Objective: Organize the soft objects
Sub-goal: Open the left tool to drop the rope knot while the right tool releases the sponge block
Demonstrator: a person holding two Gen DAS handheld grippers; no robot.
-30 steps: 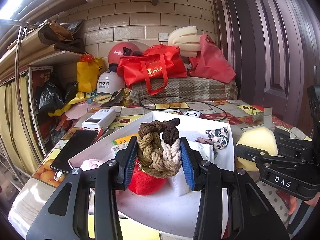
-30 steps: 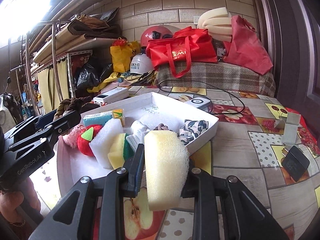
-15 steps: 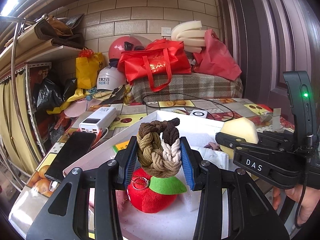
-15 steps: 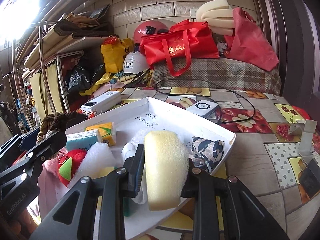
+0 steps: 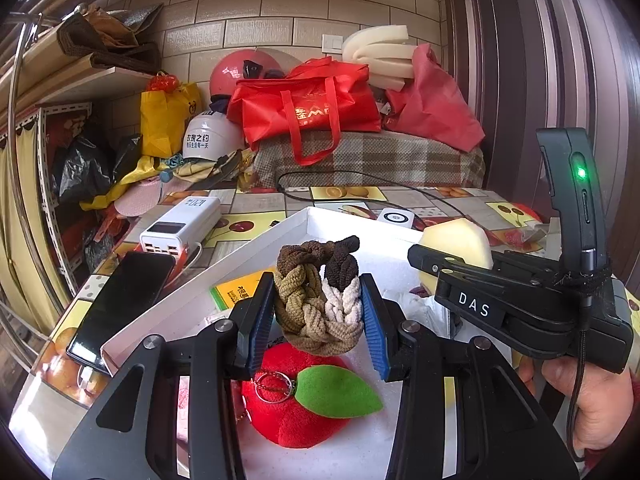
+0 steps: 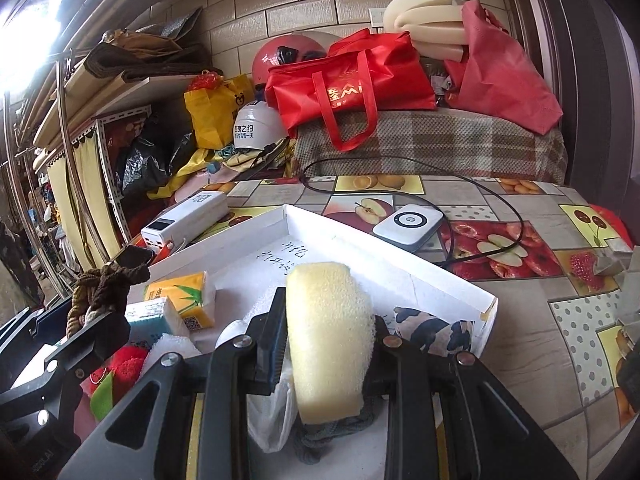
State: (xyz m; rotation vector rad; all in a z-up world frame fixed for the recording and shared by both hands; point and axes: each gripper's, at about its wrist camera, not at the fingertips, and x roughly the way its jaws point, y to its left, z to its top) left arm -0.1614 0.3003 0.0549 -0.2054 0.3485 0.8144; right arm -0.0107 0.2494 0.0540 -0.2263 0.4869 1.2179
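Note:
My left gripper (image 5: 318,312) is shut on a braided brown, tan and cream hair band (image 5: 316,300) and holds it above the white tray (image 5: 240,252). Below it lies a red plush apple (image 5: 292,412) with a green leaf. My right gripper (image 6: 328,344) is shut on a yellow sponge (image 6: 328,340), held over the tray (image 6: 440,280); it also shows at the right of the left wrist view (image 5: 456,240). In the tray lie a yellow tissue pack (image 6: 184,300), a teal pack (image 6: 148,316), a white sponge (image 6: 174,346) and a black-and-white cloth (image 6: 428,328).
A white power bank (image 5: 180,228) and a black phone (image 5: 120,300) lie left of the tray. A small white device (image 6: 408,222) with a black cable sits behind it. Red bags (image 5: 308,108), helmets and shelves crowd the back of the fruit-print table (image 6: 560,320).
Both grippers have moved forward over the tray while still holding their objects. The right gripper has come closer to the left one; the plush apple now lies further under the hair band.

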